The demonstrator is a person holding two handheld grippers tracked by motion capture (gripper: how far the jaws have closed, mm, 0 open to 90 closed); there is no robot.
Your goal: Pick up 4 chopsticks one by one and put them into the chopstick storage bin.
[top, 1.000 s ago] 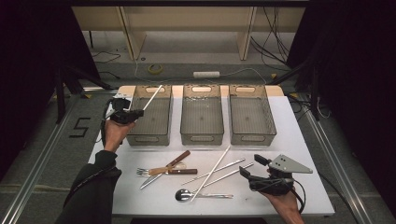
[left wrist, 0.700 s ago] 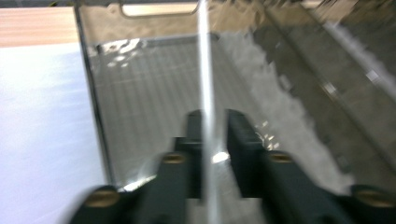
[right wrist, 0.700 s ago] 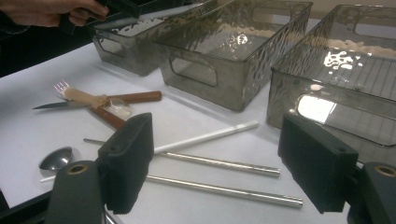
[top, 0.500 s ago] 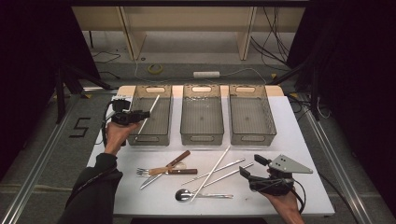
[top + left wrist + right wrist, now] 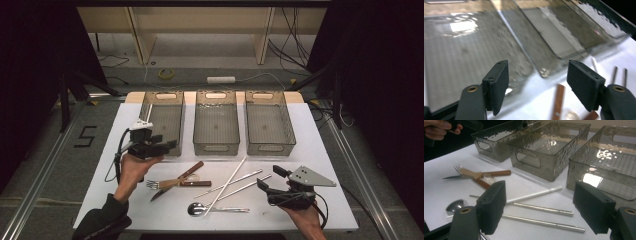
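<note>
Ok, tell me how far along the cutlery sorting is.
Little looks done: the middle bin and right bin are empty. Nothing is in hand; the left gripper and right gripper are open. Left on the table: fork, knife, spoon, white stick, two metal rods.

We saw the white table (image 5: 320, 150) lit brightly from overhead while the surroundings fell away into near black, and the high view looked soft and grainy. In the left gripper view the bins (image 5: 474, 50) were smeared by motion blur, with white glare on their floors. The right gripper view was sharper, with highlights glinting on the rippled bin walls (image 5: 554, 147).
</note>
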